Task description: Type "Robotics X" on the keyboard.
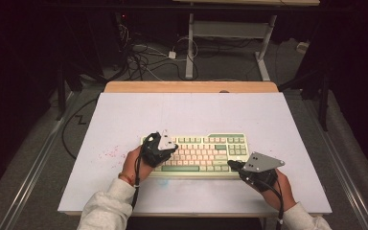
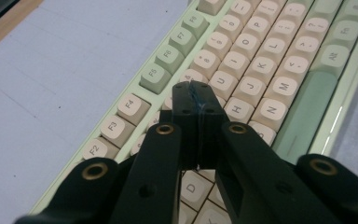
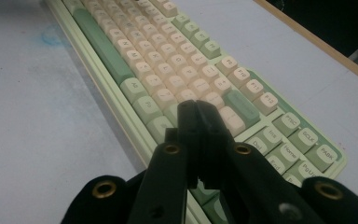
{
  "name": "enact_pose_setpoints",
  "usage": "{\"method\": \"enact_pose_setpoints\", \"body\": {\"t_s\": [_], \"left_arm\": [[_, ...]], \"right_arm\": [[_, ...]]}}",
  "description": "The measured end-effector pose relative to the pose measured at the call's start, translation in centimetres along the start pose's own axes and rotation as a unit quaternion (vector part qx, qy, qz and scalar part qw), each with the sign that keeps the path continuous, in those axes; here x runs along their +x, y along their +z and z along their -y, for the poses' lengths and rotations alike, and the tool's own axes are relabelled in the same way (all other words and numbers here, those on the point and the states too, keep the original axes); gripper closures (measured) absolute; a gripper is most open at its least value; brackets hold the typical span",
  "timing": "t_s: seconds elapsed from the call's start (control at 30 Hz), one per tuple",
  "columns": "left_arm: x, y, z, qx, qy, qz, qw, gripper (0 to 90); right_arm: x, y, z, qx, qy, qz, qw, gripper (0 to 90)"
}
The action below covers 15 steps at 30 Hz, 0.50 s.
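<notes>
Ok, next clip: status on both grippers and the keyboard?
Left gripper shut, over the letter keys. Right gripper shut, over the keyboard's right end. Nothing held, nothing in the way.

Keyboard (image 2: 242, 88) keys under closed jaws

You have even overhead light on the white table (image 1: 124, 120), while the surroundings fall to near black. The high view is soft, and the keyboard (image 1: 201, 151) legends are unreadable there. In the gripper views your black jaws sit dark and slightly blurred; nearer keycaps read sharp, far keys defocus. A faint glare line marks the keyboard's edge.
</notes>
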State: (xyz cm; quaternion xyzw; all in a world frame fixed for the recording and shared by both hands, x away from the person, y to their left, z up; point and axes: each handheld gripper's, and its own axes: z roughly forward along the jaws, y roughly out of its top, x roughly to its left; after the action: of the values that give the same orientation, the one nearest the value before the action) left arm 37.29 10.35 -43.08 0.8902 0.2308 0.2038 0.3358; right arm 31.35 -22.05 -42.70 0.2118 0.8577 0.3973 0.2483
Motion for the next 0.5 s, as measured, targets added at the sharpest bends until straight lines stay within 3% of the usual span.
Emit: {"method": "enact_pose_setpoints", "body": {"t_s": [0.5], "left_arm": [[-0.2,-3.0,1.0,-0.031,0.004,-0.008,0.9995,87.1]], "right_arm": [[0.0,0.2,-0.1,-0.001,0.005,-0.004,1.0000,89.6]]}}
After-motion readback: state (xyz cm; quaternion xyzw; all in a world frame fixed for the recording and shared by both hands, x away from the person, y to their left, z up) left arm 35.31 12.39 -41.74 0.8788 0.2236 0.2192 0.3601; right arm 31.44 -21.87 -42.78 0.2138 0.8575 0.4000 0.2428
